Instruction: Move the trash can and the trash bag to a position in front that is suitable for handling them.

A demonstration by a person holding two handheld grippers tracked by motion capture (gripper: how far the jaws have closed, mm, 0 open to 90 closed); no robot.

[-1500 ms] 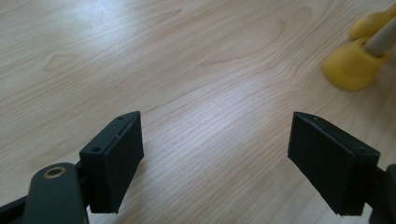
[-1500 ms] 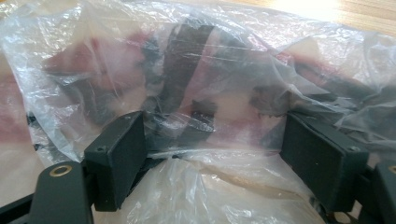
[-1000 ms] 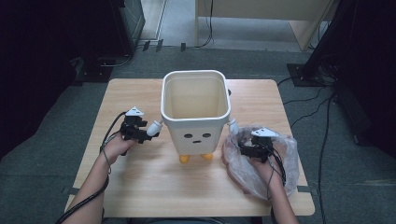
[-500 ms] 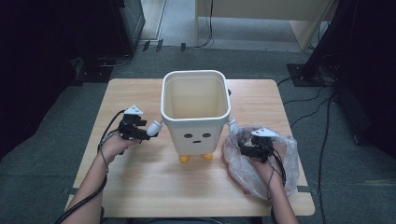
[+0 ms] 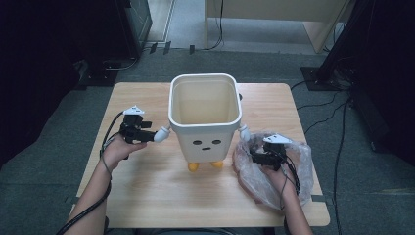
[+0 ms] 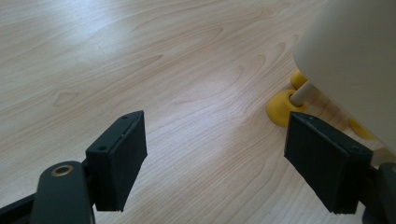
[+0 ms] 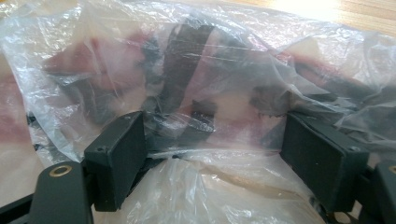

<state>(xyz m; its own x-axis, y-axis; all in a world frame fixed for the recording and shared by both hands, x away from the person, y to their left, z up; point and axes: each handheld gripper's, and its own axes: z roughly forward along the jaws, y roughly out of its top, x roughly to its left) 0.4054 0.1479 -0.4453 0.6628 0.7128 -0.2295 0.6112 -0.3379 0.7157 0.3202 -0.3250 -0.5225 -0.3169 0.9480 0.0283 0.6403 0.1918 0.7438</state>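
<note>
Bag point(image 7: 201, 93): crumpled on bench, between my right gripper's point(image 7: 212, 154) wide-open jaws, ungripped. Bin point(image 5: 205, 115): unlined, beside left gripper's point(image 6: 215, 154) open, empty jaws. Lining not begun.

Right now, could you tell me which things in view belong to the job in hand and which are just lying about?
In the job:
- clear plastic bag, which the right gripper reaches into, jaws open
- cream bin with a face, beside the left gripper, jaws open
- wooden table

Just lying about:
- cables on the floor
- dark stand base beyond the table
</note>
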